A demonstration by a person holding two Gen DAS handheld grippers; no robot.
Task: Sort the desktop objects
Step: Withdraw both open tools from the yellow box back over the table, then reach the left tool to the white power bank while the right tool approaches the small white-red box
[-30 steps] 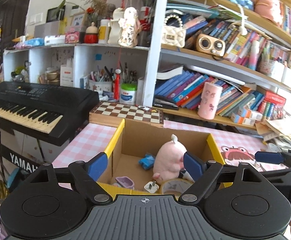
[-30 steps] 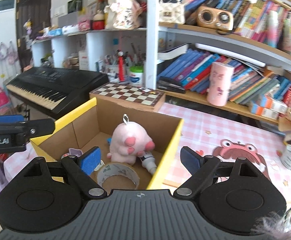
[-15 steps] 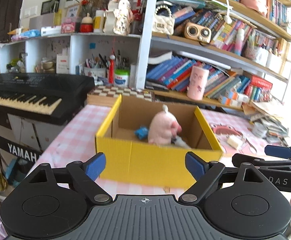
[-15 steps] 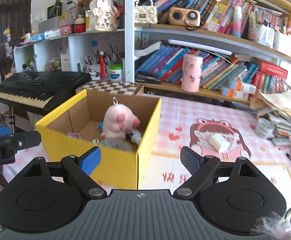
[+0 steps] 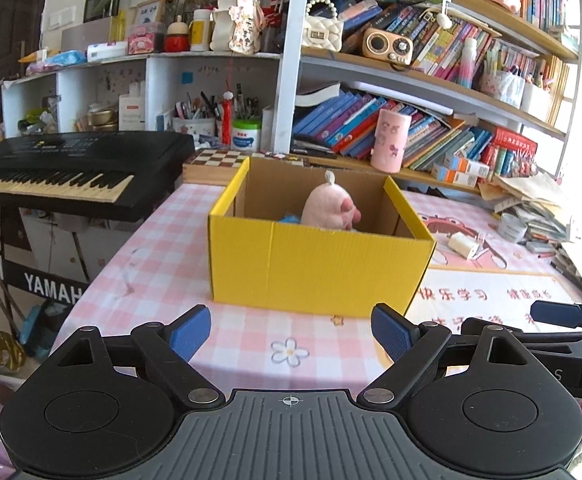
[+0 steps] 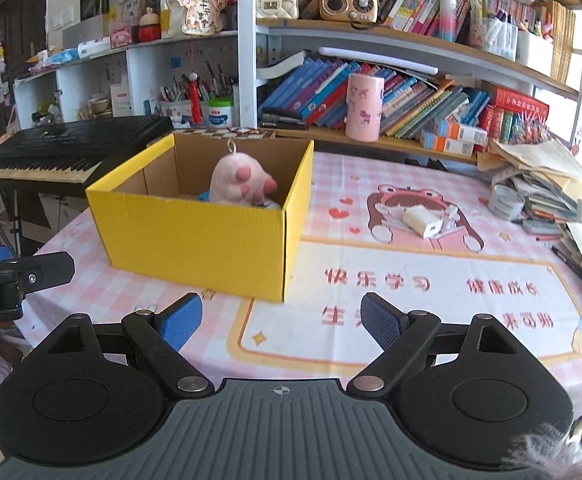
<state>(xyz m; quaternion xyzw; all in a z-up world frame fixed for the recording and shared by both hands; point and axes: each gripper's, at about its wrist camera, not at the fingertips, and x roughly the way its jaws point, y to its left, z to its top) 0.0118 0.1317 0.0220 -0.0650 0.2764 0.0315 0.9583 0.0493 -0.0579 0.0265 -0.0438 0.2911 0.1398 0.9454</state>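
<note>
Pink checked tablecloth point(image 6: 331, 184) ahead; both the left gripper point(image 5: 291, 332) and right gripper point(image 6: 281, 320) gape wide, empty. White charger point(image 6: 423, 222) lies beyond the right jaws: approach low, straddle it squarely.

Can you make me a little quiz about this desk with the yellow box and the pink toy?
1. True or false: the pink plush toy sits inside the yellow box.
2. What lies on the cartoon mat to the right of the box? A) white charger B) banana C) shoe
3. Fill in: both the left tongs and the right tongs are ____ and hold nothing.

Key: 1 true; 2 A; 3 open
</note>
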